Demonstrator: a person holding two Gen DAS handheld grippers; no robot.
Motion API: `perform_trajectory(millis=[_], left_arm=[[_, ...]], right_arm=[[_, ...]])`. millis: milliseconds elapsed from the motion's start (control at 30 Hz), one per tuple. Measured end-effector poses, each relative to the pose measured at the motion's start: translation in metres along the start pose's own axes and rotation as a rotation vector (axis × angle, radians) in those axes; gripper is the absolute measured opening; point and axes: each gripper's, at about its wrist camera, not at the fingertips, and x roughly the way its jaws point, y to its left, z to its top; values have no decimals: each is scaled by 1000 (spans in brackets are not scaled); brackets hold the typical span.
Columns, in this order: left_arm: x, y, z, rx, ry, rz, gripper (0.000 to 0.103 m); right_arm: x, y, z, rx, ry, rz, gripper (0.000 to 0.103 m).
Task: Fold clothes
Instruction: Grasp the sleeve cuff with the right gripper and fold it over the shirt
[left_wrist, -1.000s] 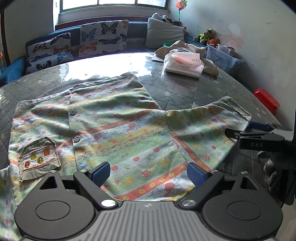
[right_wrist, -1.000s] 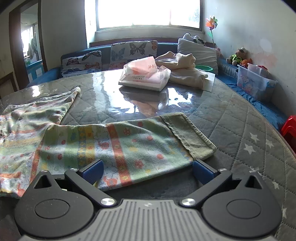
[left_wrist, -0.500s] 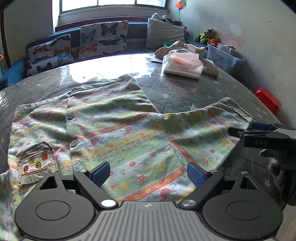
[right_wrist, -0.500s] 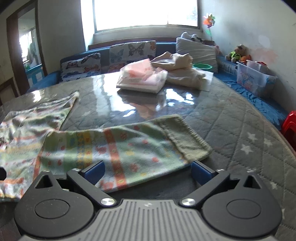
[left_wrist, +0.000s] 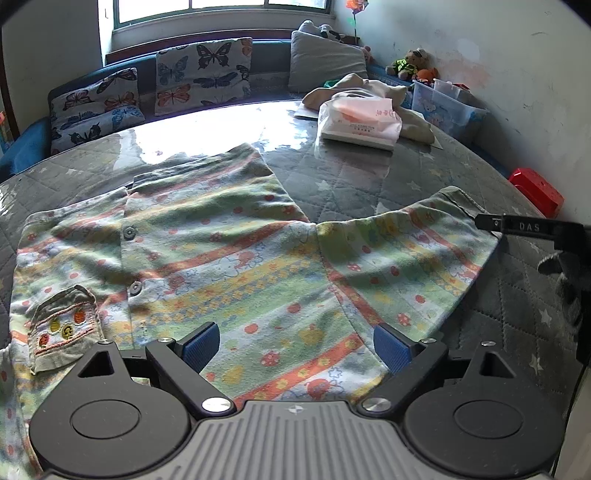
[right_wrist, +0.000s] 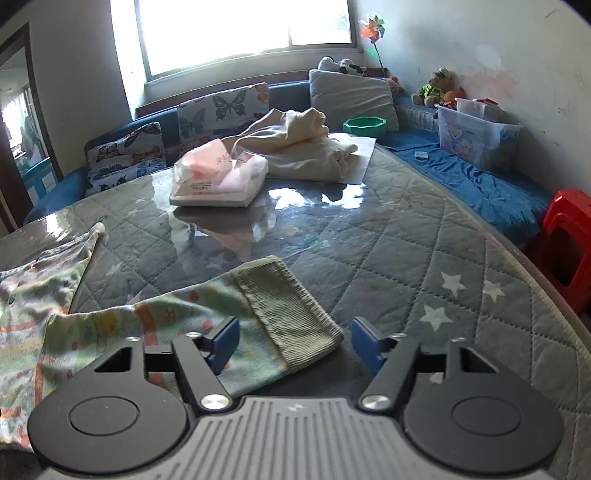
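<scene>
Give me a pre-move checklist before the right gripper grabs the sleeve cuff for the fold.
1. Shirt spread flat on the table: ok.
2. Sleeve cuff between the right gripper fingers: ok; jaws closing, pads not yet pressing on it.
3. Cuff centred in the gap: not ok, it sits toward the left finger.
4. Left gripper open over the hem, holding nothing: ok.
5. Fold path over the shirt body free of the tissue pack: ok, the pack sits farther back.
6. Pads low enough to catch fabric: cannot tell.

One shirt (left_wrist: 229, 258), two butterfly cushions (left_wrist: 201, 74), one tissue pack (left_wrist: 360, 118).
</scene>
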Motion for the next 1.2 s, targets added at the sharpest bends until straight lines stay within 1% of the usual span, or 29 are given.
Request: perform_trajectory(millis=[67, 100, 167, 200, 233, 267, 300, 333, 433, 633, 833, 967, 1033, 1200], left_arm=[[1, -2, 0, 5, 3, 0, 92], [2, -2, 0, 7, 4, 1, 92], [3, -3, 1, 9, 6, 4, 92], [4, -3, 1, 10, 9, 6, 92], [5, -3, 1, 12, 11, 8, 92], [7, -3, 0, 15, 13, 10, 92], [8, -3, 0, 18, 15, 13, 92], [9, -4, 0, 21, 16, 15, 92], [13, -4, -1, 31, 21, 23, 92], [16, -3, -4, 37, 29, 11, 92], [18, 1, -8, 30, 25, -13, 92], [7, 13, -12, 2, 1, -40, 92], [-4, 25, -14, -22, -24, -47, 92], [-36, 67, -21, -99, -98, -17, 92]], right_arm=[[2, -3, 1, 3, 7, -12, 59], [3, -4, 1, 4, 8, -14, 54], [4, -4, 1, -4, 12, -16, 52], [4, -3, 0, -12, 14, -14, 48], [3, -2, 0, -16, 15, -9, 40], [3, -2, 0, -14, 17, 0, 37], [2, -2, 1, -13, 18, 7, 29], [2, -1, 2, -11, 18, 11, 18], [-5, -2, 5, 15, 3, 40, 10], [-30, 2, 18, 59, -52, 123, 9], [-71, 31, 43, 62, -121, 256, 8], [-93, 65, 64, 30, -135, 348, 8], [-100, 83, 71, 14, -133, 391, 8], [-112, 144, 82, -70, -130, 490, 8]])
